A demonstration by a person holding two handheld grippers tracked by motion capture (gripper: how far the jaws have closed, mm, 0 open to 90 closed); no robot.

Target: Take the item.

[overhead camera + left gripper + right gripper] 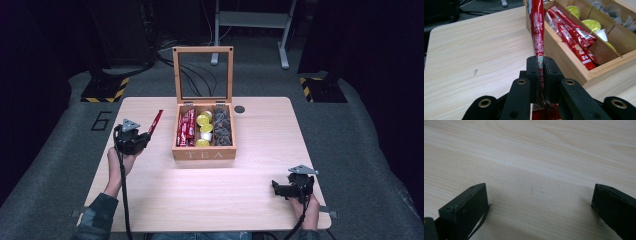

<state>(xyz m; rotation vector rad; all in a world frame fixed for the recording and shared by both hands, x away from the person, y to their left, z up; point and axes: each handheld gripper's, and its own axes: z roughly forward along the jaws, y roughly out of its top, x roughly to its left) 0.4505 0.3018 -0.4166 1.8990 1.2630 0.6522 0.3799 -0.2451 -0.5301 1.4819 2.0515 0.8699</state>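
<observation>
Clamped between the left gripper's (pixel 541 65) closed jaws, a long red sachet (pixel 537 27) is held above bare tabletop (pixel 150 190) just left of the open tea box (pixel 204 153); the right gripper (pixel 280 188), jaws apart, is rested near the front edge.

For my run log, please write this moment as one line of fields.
left gripper: shut on red stick packet, held left of tea box | right gripper: open, over table | box lid: open

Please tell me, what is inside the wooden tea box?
The tea box has three compartments: red stick packets on the left, yellow-lidded capsules and one white cup in the middle, greyish tea bags on the right. What lies beneath them is covered.
</observation>
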